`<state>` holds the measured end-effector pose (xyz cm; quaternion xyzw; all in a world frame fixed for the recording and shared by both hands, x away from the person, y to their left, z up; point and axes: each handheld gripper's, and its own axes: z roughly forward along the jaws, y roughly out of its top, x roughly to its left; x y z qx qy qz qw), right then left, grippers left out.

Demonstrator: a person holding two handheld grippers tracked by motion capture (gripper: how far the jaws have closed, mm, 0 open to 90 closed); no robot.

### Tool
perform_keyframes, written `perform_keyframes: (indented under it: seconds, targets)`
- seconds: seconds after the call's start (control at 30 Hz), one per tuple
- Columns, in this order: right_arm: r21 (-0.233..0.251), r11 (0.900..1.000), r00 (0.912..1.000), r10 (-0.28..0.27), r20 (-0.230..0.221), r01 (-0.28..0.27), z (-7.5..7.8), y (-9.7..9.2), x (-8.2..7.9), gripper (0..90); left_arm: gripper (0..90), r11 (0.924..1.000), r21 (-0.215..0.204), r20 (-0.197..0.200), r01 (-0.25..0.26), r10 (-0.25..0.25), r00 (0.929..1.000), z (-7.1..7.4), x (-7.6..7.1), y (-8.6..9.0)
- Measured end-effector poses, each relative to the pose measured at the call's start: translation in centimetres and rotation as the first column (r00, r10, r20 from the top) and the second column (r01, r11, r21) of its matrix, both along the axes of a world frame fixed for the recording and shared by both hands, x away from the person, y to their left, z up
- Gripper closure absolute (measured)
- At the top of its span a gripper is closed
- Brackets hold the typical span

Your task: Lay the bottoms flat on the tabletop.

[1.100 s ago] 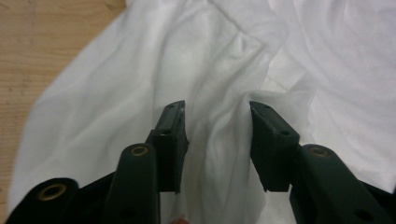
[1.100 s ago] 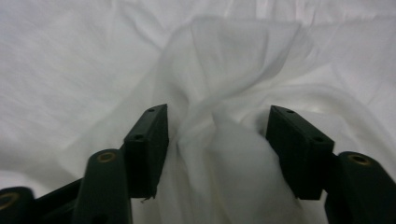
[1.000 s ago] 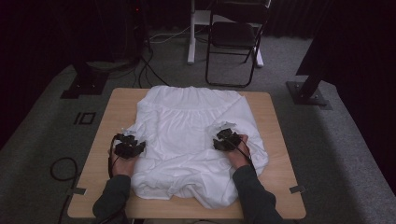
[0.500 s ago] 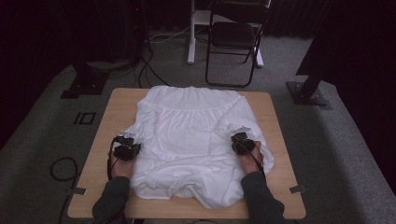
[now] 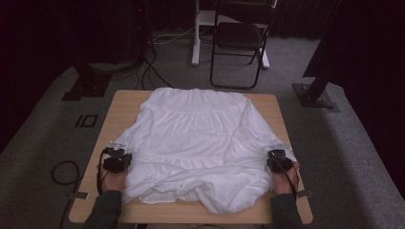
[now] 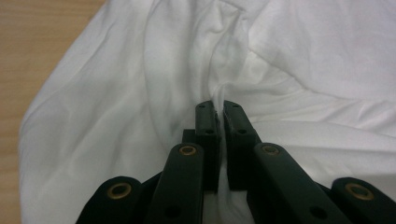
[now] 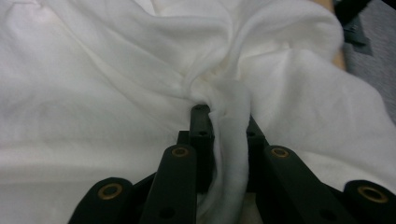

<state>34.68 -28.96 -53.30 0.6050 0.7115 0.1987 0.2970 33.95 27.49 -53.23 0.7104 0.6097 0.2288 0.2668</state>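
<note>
A white garment [image 5: 200,143] lies spread over the wooden table [image 5: 129,102], its near hem bunched toward the front edge. My left gripper [image 5: 116,153] sits at the garment's left edge. Its jaws have just been closing, and in the left gripper view they [image 6: 219,109] pinch a thin ridge of white cloth [image 6: 140,93]. At the garment's right edge sits my right gripper [image 5: 278,155]. Its jaws have also just been closing, and in the right gripper view they [image 7: 224,116] clamp a thick roll of the cloth [image 7: 116,70]. A hand and dark sleeve hold each gripper.
A black folding chair [image 5: 239,38] and a white stand [image 5: 196,33] are on the grey carpet beyond the table. Black stand bases [image 5: 317,95] [image 5: 83,88] flank it. A cable loop [image 5: 62,171] lies on the floor at the left.
The right gripper has moved well out to the right and nearer, drawing the garment's right side with it. The left gripper has shifted a little left and nearer. The cloth now lies wider.
</note>
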Motion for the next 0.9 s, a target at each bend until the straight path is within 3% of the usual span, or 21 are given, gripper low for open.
perform_keyframes:
  seconds: [0.07, 0.1, 0.23, 0.27, 0.3, 0.4, 0.47, 0.5, 0.63, 0.67, 0.7, 0.77, 0.83, 0.9]
  targets:
    - [-0.003, 0.9999, 0.9999, -0.011, -0.003, 0.011, 0.0, -0.3, -0.3, 80.8, 86.5, 0.9999, 0.008, -0.004, -0.013, 0.013, 0.9999, 0.0, -0.6, 0.3]
    - [0.007, 0.9995, 0.9995, -0.031, -0.009, 0.031, 0.0, -1.1, -1.3, 80.4, 86.3, 0.9998, 0.012, -0.005, -0.016, 0.017, 0.9999, 0.1, -0.8, 0.4]
    - [-0.002, 0.9998, 0.9997, -0.019, -0.016, 0.019, 0.1, -1.1, -2.2, 79.1, 82.1, 0.9995, 0.007, -0.017, -0.030, 0.030, 0.9994, 0.2, -1.1, 0.6]
    - [-0.002, 1.0000, 0.9999, -0.004, -0.012, 0.004, 0.3, -1.0, -2.3, 77.2, 82.1, 0.9997, -0.008, 0.001, -0.021, 0.021, 0.9998, 0.5, -1.3, 0.6]
    - [0.028, 0.9970, 0.9967, 0.070, 0.041, -0.071, 1.0, -0.8, -2.7, 70.1, 76.4, 0.9997, -0.011, 0.014, -0.023, 0.023, 0.9996, 0.7, -1.3, 0.6]
    - [0.012, 0.9866, 0.9778, 0.159, 0.136, -0.162, 2.5, -0.1, -2.8, 62.1, 70.4, 0.9995, -0.019, 0.047, -0.027, 0.028, 0.9985, 1.5, -0.9, 0.4]
    - [0.007, 0.9849, 0.9734, 0.170, 0.154, -0.173, 2.9, 0.0, -2.7, 60.8, 69.0, 0.9996, -0.011, 0.056, -0.027, 0.028, 0.9980, 1.9, -0.2, 0.4]
    - [0.007, 0.9864, 0.9701, 0.160, 0.182, -0.164, 4.1, 0.2, -1.9, 58.8, 66.5, 0.9995, -0.006, 0.058, -0.032, 0.032, 0.9978, 1.9, 0.1, 0.4]
    - [-0.002, 0.9912, 0.9759, 0.131, 0.175, -0.132, 4.5, -0.2, -0.5, 59.2, 65.1, 0.9974, -0.011, 0.052, -0.072, 0.072, 0.9960, 1.5, 1.0, 1.2]
    - [-0.001, 0.9926, 0.9793, 0.120, 0.163, -0.121, 4.4, -0.4, 0.0, 59.6, 65.1, 0.9939, 0.002, 0.044, -0.110, 0.110, 0.9930, 1.3, 1.4, 1.8]
    - [-0.007, 0.9950, 0.9864, 0.100, 0.131, -0.100, 3.8, -1.1, 0.9, 60.8, 66.8, 0.9925, 0.007, 0.044, -0.122, 0.121, 0.9916, 1.2, 1.6, 2.1]
    - [-0.004, 0.9957, 0.9912, 0.093, 0.095, -0.093, 3.2, -1.5, 1.4, 61.8, 68.5, 0.9891, 0.015, 0.026, -0.147, 0.146, 0.9889, 0.7, 2.0, 2.8]
    - [-0.002, 0.9959, 0.9940, 0.091, 0.061, -0.091, 2.4, -1.8, 1.6, 62.9, 70.5, 0.9863, 0.036, 0.004, -0.161, 0.161, 0.9870, 0.3, 2.3, 3.3]
    - [-0.001, 0.9961, 0.9954, 0.088, 0.039, -0.088, 1.7, -2.0, 1.7, 63.4, 72.5, 0.9857, 0.024, 0.004, -0.167, 0.167, 0.9860, 0.1, 2.2, 3.7]
